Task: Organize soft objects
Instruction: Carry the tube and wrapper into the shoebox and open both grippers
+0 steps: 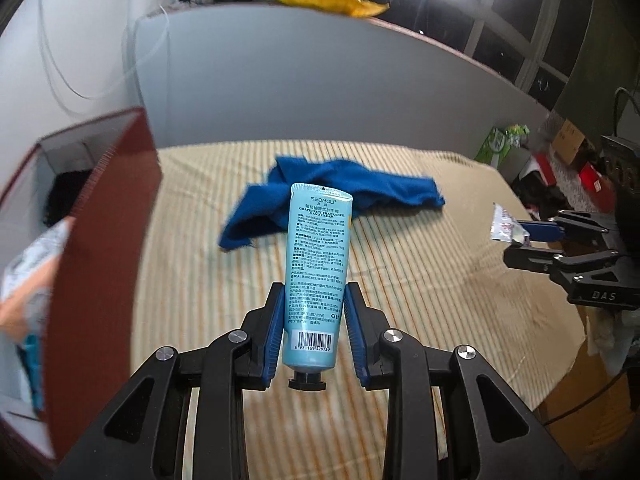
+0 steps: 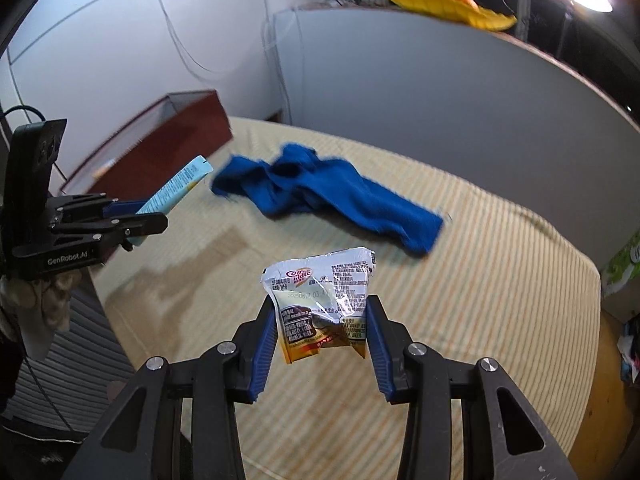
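**Ana:** Claws first, please: what did each one have?

**Ben:** The left claw (image 1: 314, 308) was closed on a smooth pale-blue hand cream tube (image 1: 316, 276), its ribbed blue pads (image 1: 276, 332) pressing the tube's sides. The tube stood nearly upright, black cap down, flat crimped end up, with small print and a barcode facing the camera. The right claw (image 2: 322, 322) pinched a crinkled, shiny silver sachet (image 2: 324, 300) between its pads, the foil creased and bunched.

**Ana:** And where was the soft cloth?

**Ben:** A fuzzy deep-blue cloth (image 2: 320, 196) lay crumpled in a long, rumpled strip on the table (image 2: 500, 300), beyond both claws and touching neither. A cream covering with fine ribbed stripes was spread over the table.

**Ana:** Anything to the left?

**Ben:** An open rectangular box (image 1: 104, 256) with dark red sides and a pale interior stood at the table's left edge, just beside the tube, with blurred packets inside.
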A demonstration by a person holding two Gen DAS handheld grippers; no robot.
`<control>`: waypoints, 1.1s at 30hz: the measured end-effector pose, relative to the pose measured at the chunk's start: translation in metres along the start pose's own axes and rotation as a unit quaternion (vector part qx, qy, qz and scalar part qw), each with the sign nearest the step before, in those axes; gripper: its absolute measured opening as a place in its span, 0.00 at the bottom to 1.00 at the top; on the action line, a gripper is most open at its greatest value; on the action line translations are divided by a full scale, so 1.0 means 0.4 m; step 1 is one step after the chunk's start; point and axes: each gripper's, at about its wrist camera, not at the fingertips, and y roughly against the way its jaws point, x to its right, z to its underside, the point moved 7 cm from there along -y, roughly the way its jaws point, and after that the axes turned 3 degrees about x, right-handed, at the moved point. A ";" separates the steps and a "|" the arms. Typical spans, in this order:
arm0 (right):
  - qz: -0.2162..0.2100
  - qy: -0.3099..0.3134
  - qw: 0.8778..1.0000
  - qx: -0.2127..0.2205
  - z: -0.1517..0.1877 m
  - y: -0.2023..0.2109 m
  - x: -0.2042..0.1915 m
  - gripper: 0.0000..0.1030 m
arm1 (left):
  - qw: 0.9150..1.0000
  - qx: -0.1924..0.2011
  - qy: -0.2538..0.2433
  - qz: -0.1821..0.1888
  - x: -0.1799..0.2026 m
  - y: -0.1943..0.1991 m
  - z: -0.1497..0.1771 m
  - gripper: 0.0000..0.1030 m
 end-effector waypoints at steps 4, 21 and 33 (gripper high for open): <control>-0.015 0.012 1.000 0.018 -0.065 0.001 -0.052 0.37 | 0.999 0.030 0.005 -0.020 -0.044 0.083 -0.023 0.27; -0.097 0.056 0.993 0.045 -0.353 -0.121 -0.313 0.37 | 0.973 0.071 0.066 -0.211 -0.424 0.286 0.024 0.27; -0.118 0.090 0.988 0.037 -0.509 -0.263 -0.498 0.37 | 0.960 0.056 0.063 -0.265 -0.511 0.266 0.046 0.27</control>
